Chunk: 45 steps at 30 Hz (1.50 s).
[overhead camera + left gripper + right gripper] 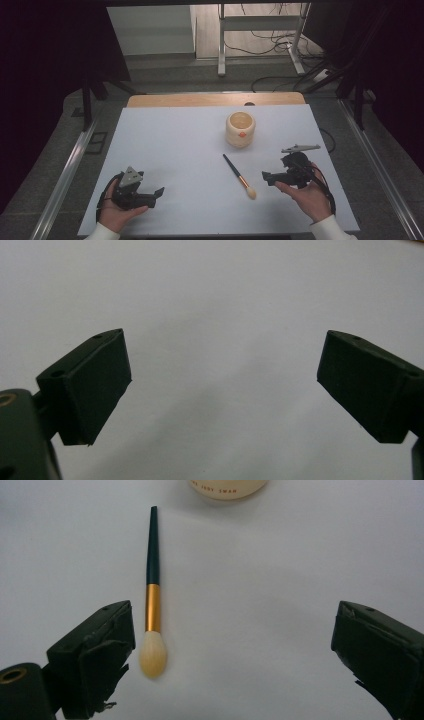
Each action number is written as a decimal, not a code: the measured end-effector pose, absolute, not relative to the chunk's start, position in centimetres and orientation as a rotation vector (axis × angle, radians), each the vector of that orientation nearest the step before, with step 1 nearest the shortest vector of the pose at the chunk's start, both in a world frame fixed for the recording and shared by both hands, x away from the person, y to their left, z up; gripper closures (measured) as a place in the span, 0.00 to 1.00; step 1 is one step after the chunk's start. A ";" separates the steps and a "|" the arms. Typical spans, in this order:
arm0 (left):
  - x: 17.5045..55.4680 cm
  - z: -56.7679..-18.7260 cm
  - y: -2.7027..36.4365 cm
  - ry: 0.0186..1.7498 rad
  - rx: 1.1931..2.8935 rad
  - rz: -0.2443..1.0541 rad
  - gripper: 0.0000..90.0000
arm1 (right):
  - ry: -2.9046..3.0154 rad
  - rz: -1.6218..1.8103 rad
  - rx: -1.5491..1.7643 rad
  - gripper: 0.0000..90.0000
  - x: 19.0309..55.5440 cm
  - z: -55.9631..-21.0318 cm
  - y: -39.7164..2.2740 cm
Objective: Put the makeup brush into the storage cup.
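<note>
1. I see the brush (239, 177) lying flat on the white table (175, 150), near the front edge and right of centre, dark handle pointing away toward the cup (240, 129) and pale bristle head nearest me.
2. The cup stands upright farther back, well apart from the brush tip, with bare table on both sides of it.
3. Left of the brush there is a broad open stretch of table reaching to my left gripper (159, 192); the table's left and front edges lie close to that hand.
4. My right gripper (266, 176) sits just right of the bristle head, near it but not touching, its nose pointing left toward the brush.
5. In the right gripper view the jaws are spread wide with nothing between them; the brush (152, 597) lies just inside the left-hand jaw, and the cup's base (228, 487) shows at the top edge.
6. The right hand (307, 197) cups its gripper from below, the wrist coming in from the front corner.
7. In the left gripper view the jaws are spread wide over bare table; that gripper seems to hover slightly above the surface, though I cannot be sure.
</note>
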<state>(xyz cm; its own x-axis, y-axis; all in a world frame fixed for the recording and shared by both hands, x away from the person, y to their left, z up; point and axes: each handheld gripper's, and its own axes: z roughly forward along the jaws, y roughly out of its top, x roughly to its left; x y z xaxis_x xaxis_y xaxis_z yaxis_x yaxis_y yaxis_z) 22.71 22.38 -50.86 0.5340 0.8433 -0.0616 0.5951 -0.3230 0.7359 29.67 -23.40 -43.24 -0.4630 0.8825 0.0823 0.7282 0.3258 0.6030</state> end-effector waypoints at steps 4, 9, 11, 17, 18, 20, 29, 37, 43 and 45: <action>22.7 -50.8 22.3 1.161 2.045 0.435 0.08 | 2.347 0.848 1.459 0.05 29.9 -43.4 -22.9; 22.7 -50.8 22.3 1.160 2.044 0.436 0.08 | 2.358 0.841 1.456 0.05 30.1 -43.5 -22.4; 22.7 -50.8 22.3 1.157 2.045 0.436 0.08 | 2.362 0.842 1.455 0.05 30.1 -43.5 -22.1; 22.7 -50.8 22.3 1.158 2.044 0.436 0.08 | 2.376 0.828 1.450 0.05 30.2 -43.7 -21.5; 22.7 -50.8 22.3 1.157 2.045 0.436 0.08 | 2.384 0.825 1.445 0.05 30.2 -43.8 -21.4; 22.7 -50.8 22.3 1.156 2.046 0.436 0.08 | 2.388 0.821 1.445 0.05 30.3 -43.9 -21.2; 22.6 -50.7 22.2 1.151 2.046 0.437 0.08 | 2.402 0.826 1.439 0.06 30.4 -43.9 -20.4; 22.5 -50.6 22.2 1.143 2.054 0.437 0.08 | 2.417 0.821 1.439 0.06 30.5 -44.3 -19.7; 22.4 -50.5 22.0 1.138 2.061 0.435 0.08 | 2.441 0.806 1.430 0.05 30.6 -44.7 -18.9; 22.4 -50.5 21.9 1.135 2.066 0.433 0.08 | 2.451 0.802 1.426 0.05 30.6 -44.8 -18.6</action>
<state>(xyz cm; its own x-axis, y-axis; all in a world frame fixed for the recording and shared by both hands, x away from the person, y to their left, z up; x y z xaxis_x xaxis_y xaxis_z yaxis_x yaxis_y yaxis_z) 22.42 21.89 -50.54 0.5539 0.8310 -0.0508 0.5858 -0.3456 0.7331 30.62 -18.55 -44.81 -0.5174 0.8499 0.0999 0.7446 0.3895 0.5421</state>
